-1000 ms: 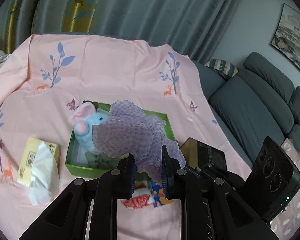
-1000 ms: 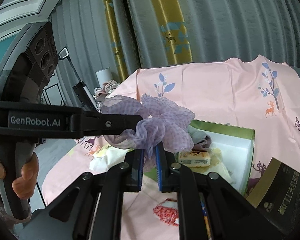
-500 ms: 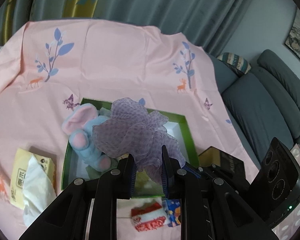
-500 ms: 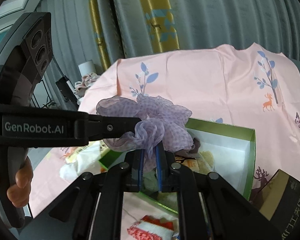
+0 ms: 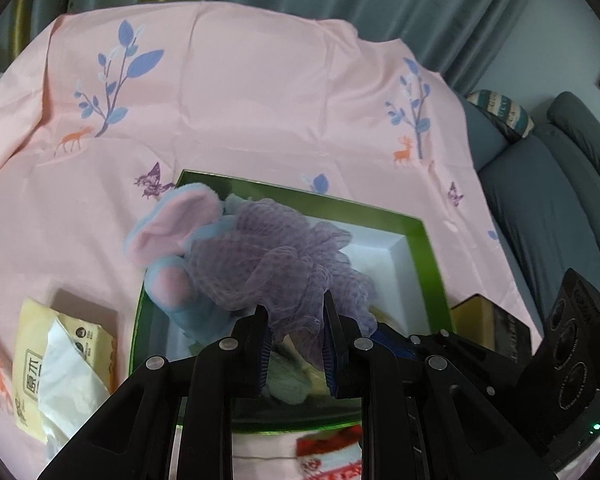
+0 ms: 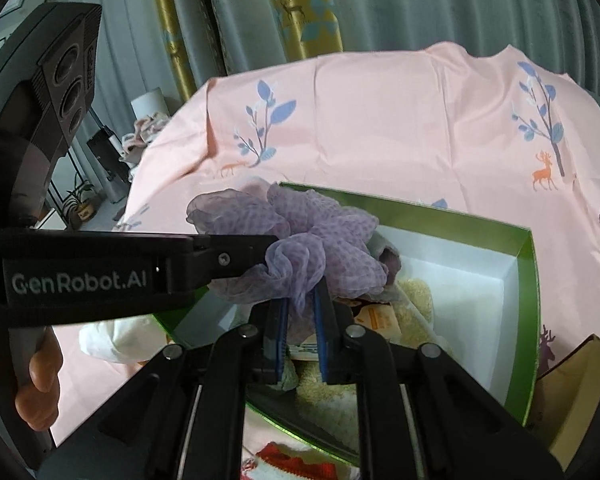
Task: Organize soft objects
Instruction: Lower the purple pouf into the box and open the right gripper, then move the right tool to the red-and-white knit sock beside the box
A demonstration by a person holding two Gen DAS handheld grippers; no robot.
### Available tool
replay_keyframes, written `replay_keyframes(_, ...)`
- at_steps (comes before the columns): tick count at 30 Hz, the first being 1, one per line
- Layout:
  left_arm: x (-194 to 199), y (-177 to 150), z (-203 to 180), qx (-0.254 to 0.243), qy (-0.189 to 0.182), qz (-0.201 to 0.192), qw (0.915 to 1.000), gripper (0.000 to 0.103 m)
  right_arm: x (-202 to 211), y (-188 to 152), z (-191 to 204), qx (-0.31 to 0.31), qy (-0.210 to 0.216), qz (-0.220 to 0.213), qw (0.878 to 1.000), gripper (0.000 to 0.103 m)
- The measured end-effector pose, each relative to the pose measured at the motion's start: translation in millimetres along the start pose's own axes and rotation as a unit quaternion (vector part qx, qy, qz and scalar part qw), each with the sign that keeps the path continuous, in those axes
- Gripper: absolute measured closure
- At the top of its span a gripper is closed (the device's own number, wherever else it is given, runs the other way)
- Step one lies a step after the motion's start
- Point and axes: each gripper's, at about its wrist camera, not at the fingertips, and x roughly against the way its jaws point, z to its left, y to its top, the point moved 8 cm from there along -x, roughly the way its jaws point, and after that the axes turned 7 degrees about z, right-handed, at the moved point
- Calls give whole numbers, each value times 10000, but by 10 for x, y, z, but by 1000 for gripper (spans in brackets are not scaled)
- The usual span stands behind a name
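A purple mesh pouf (image 5: 276, 264) hangs over the green box (image 5: 420, 240), held from two sides. My left gripper (image 5: 296, 320) is shut on its lower folds. It reaches in from the left in the right wrist view, left gripper (image 6: 268, 248), with a hand on its handle. My right gripper (image 6: 300, 312) has a strand of the pouf (image 6: 300, 236) between its blue pads, and its jaws are opening slightly. A blue and pink plush elephant (image 5: 172, 232) lies in the box's left end, partly behind the pouf. Inside the green box (image 6: 526, 264) lie a beige fluffy cloth (image 6: 416, 300) and a small packet (image 6: 376, 316).
A yellow tissue pack (image 5: 60, 360) lies left of the box on the pink printed cloth (image 5: 260, 100). A red and white knitted item (image 5: 332, 452) sits in front of the box, a dark box with gold inside (image 6: 580, 400) to its right. A grey sofa (image 5: 540, 220) stands at the right.
Both grippers have carried the pouf forward and down, so it now hangs over the box's inside. The right gripper's pads stand a little further apart.
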Motion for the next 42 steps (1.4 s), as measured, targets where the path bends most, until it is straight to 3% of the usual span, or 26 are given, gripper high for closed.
replay_keyframes(5, -121, 9, 53, 5, 137, 100, 9999, 82, -112, -44, -42, -65, -122, 186, 9997, 87)
replay_keyframes(12, -179, -6, 130, -79, 402, 158, 9990, 81, -118, -81, -107, -120, -233, 263, 9993, 66)
replay_keyframes(13, -180, -12, 145, -70, 419, 173, 9989, 77, -105, -83, -112, -106, -262, 255, 9993, 64)
replay_keyframes(15, -169, -19, 184, -17, 461, 187, 9988, 56, -74, -87, -129, -94, -336, 243, 9991, 60)
replay_keyframes(18, -114, -22, 235, 88, 494, 153, 9986, 34, -9, -75, -161, -127, -383, 189, 9990, 52)
replay_keyframes(29, 305, -229, 327, 430, 368, 100, 9983, 34, 605, -176, -222, -238, -383, -214, 9988, 30)
replay_keyframes(32, 482, -359, 285, 396, 273, 52, 9988, 12, 806, -256, -243, -296, -356, -297, 9985, 29)
replay_keyframes(34, 588, -481, 243, 338, 193, 19, 9992, 12, 954, -329, -265, -339, -325, -369, 9982, 28)
replay_keyframes(42, 693, -1152, 135, 141, 58, 254, 9996, 12, 1329, -962, -319, -554, -143, -393, 9976, 25)
